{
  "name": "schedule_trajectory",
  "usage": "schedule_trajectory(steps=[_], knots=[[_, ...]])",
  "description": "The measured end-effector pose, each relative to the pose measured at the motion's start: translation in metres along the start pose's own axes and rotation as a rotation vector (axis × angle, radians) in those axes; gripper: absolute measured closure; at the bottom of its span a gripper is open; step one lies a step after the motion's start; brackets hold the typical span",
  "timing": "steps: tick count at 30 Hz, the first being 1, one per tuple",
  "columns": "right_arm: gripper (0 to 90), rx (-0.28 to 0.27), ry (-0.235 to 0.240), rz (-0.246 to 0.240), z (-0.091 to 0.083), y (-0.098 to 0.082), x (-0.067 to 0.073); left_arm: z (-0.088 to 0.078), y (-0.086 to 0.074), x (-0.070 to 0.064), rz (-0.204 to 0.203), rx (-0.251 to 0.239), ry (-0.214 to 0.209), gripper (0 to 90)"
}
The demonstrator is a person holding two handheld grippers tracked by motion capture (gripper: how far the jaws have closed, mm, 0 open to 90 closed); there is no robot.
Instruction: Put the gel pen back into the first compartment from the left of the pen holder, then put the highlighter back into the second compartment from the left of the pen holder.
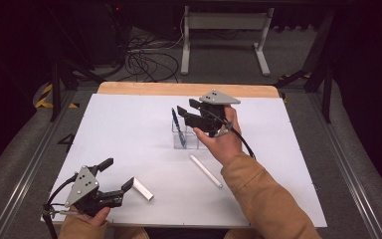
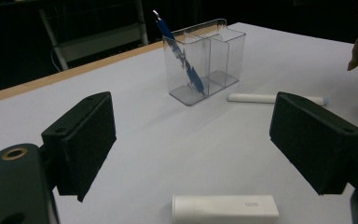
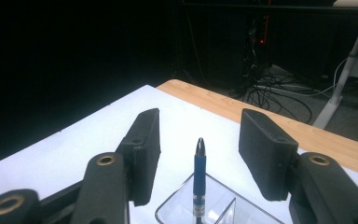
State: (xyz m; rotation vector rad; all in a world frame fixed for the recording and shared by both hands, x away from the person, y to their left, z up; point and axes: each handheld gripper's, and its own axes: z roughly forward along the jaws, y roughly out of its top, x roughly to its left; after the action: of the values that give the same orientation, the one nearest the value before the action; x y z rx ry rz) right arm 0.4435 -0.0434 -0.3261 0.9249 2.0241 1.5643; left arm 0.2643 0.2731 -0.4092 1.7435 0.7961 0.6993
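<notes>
Though too faint to read, grey print on white cap (image 2: 225,208), between open left tool (image 2: 205,154).

Both grippers open, right one held high, left one low.

Your right gripper (image 1: 185,115) was raised at mid-bench on an outstretched, tan-sleeved forearm, its jaws parted with clear space between the pads, pointing left in the high view. Your left gripper (image 1: 118,175) sat low at the near left corner, level with the bench, jaws spread wide and gripping nothing.
</notes>
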Motion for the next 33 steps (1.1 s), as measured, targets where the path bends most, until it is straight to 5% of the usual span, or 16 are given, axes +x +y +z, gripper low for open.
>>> schedule_trajectory(steps=[22, 28, 33], knots=[[47.3, 0.078, 0.041, 0.020, -0.030, -0.005, -0.002, 0.001, 0.000, 0.000, -0.004, 0.003, -0.001, 15.2], [47.3, 0.148, 0.065, 0.047, -0.037, -0.007, -0.003, 0.001, 0.000, 0.000, -0.005, 0.003, -0.002, 15.2], [47.5, 0.270, 0.076, 0.076, -0.039, -0.010, -0.004, 0.001, 0.000, 0.000, -0.001, 0.004, -0.003, 15.2]])
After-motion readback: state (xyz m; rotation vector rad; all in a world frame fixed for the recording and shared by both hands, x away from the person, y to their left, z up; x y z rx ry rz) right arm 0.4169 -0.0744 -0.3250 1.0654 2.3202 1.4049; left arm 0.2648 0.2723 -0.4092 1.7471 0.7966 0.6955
